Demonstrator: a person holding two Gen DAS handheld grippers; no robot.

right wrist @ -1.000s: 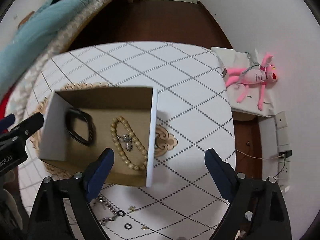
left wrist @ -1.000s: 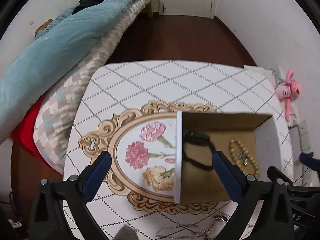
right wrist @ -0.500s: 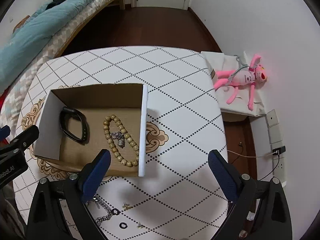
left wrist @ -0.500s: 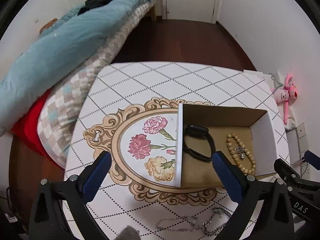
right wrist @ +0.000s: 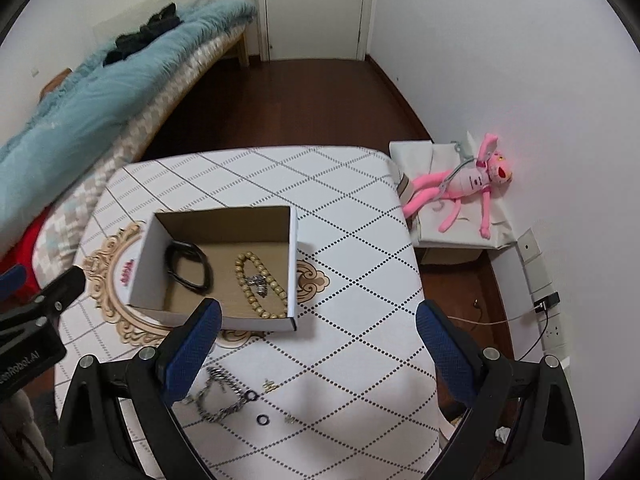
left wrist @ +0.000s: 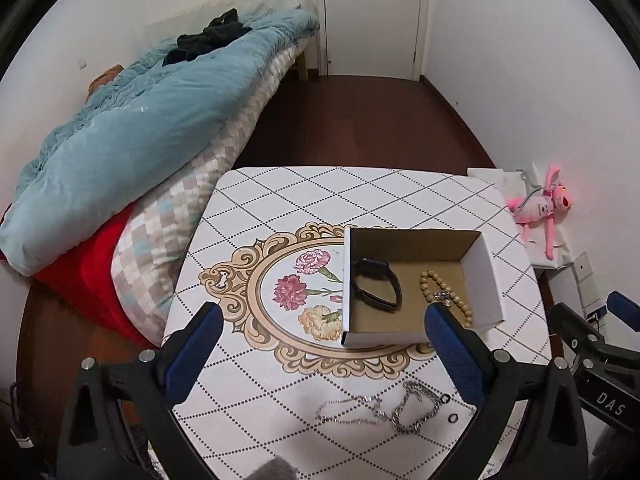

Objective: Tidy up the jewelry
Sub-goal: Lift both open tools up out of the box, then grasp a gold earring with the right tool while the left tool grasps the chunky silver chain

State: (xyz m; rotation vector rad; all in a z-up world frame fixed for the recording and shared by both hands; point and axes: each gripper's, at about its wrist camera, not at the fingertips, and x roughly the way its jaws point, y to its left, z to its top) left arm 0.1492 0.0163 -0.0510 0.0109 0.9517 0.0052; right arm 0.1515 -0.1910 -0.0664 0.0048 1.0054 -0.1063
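Spreading beside a bed point(left wrist: 132, 148) with a rumpled blue quilt, the table point(left wrist: 280, 200) wears a glossy white cloth of dotted diamonds with a gilt floral medallion, dark wood floor beyond and a pink plush point(right wrist: 476, 184) by the right wall. An open cardboard box point(right wrist: 288, 248) holds a black band point(right wrist: 188, 266) and a beaded bracelet point(right wrist: 260, 286); silver chains point(left wrist: 384, 408) and small rings point(right wrist: 262, 420) lie loose on the cloth nearer the cameras. Both the left gripper point(left wrist: 320, 344) and right gripper point(right wrist: 318, 338) are spread wide, holding nothing.

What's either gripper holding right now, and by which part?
Nothing. Left gripper and right gripper are both open and empty above the table; the chains lie loose on it, near the box.
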